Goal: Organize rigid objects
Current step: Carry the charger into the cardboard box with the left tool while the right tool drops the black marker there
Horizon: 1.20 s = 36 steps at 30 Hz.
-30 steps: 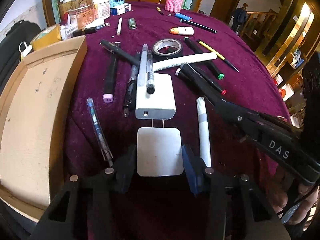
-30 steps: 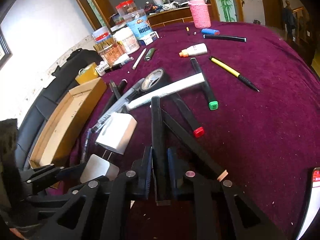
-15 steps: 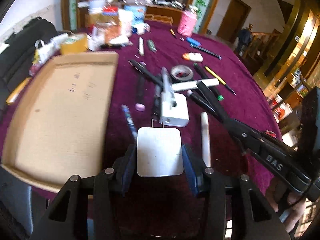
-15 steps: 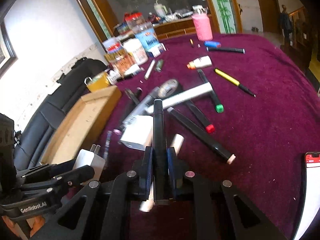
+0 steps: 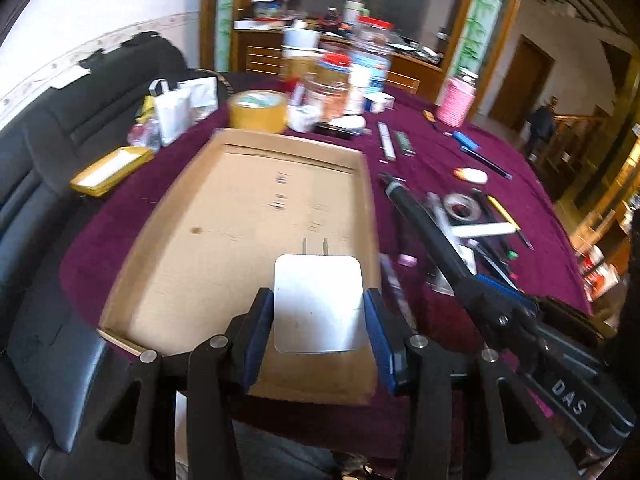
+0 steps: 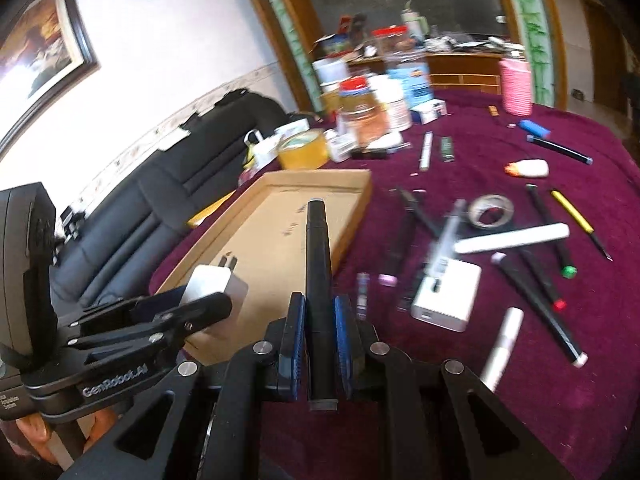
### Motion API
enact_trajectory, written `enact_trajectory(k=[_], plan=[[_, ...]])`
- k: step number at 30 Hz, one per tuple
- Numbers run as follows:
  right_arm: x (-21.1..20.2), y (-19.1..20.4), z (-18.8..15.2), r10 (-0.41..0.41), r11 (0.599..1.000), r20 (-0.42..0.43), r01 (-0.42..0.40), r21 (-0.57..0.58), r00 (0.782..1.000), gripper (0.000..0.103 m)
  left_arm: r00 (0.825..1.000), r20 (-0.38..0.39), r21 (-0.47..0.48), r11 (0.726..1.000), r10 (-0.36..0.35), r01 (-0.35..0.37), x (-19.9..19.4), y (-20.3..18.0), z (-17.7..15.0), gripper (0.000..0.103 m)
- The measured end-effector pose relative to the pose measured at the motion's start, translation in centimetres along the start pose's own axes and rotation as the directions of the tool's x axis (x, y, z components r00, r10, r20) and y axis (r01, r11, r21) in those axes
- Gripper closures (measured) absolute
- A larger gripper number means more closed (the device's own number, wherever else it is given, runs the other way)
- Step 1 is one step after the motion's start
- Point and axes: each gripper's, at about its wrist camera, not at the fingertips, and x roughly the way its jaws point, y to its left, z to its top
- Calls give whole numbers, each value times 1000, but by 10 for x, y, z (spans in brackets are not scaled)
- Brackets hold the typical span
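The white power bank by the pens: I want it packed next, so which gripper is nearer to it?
Right. The right gripper, shut on a black marker, is just left of the white power bank. The left gripper, holding a white charger, hangs over the cardboard tray, farther left.

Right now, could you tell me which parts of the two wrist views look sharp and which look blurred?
Left wrist view: the white plug adapter in the left gripper is sharp; the shallow cardboard tray and far jars smear. Right wrist view: the black marker in the right gripper is crisp; the scattered pens streak.
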Motion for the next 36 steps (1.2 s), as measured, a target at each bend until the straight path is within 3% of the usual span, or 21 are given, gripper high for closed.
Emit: enact_trajectory(k=[5,9,13,18,29,36], plan=[[31,22,9,8,999,-44,-10,-38,999,87,999,-12,-32,999,38,-38,17,27,10,58],[61,34,14,14,998,-91,-19,-53,996,87,999,-46,-58,998,12,-14,33,46,17,58],[85,40,16,2,998,-135,-11,-69,991,86,991,-107,-77,995,-74,66,55,60,22,58],[107,44,14,-38,994,-181,19,-104,983,86,988,-141,-64,997,-56,48,71,65,20,58],[128,51,15,-146,975,-194,107,-195,970,86,984,-174,-1,1000,-26,26,86,65,24,58],[130,53,16,-161,969,-216,113,-220,963,86,976,-216,34,999,-20,28,88,63,28,58]])
